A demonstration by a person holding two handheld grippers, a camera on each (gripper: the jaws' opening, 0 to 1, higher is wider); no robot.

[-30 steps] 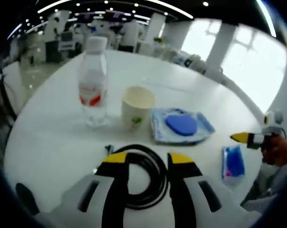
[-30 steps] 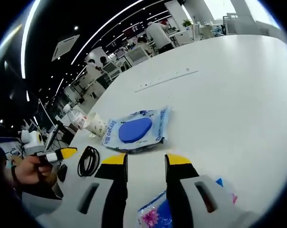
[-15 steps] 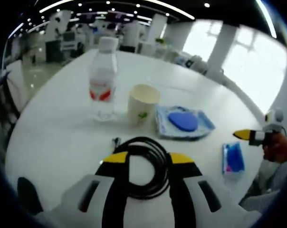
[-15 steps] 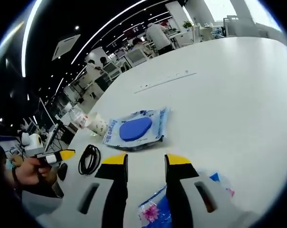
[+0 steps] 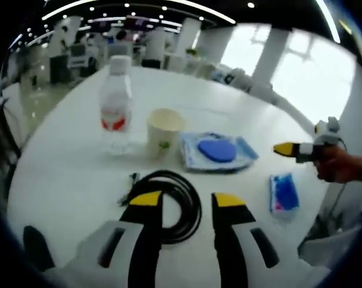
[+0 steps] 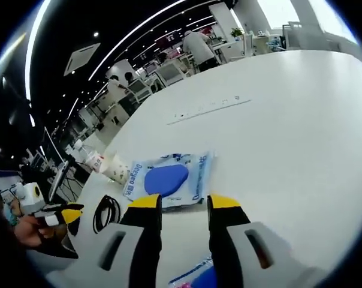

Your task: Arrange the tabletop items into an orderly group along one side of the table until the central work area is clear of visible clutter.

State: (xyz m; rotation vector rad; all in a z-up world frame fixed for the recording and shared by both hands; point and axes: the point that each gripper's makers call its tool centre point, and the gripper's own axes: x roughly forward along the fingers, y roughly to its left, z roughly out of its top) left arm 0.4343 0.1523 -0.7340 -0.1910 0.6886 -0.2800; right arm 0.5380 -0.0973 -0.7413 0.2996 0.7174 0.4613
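Spreading across both views is the broad white round desk [image 5: 67, 174], carrying every item. Lying flat toward its middle is the white-and-blue wet-wipe pack with a blue oval lid [image 5: 216, 150], also showing in the right gripper view [image 6: 168, 179] just beyond that gripper's jaws. Standing upright to one side of the pack is the clear plastic water bottle with a red label and white cap [image 5: 115, 108], and between the two is sitting the cream paper cup [image 5: 163, 131], just beside the pack. Coiling on the desk directly ahead of the left gripper [image 5: 185, 200] is the black cable loop [image 5: 169, 201]; part of the coil is lying between the yellow-tipped jaws, which are standing apart and released, gripping nothing. Resting apart from the rest, near the desk edge, is the small blue-and-pink sachet [image 5: 282, 194]. The right gripper [image 6: 178, 202] is hovering over the desk with its jaws spread and empty, the sachet [image 6: 196, 279] peeking between their bases. A person's hand [image 5: 343, 165] is holding that gripper, seen from the left gripper view.
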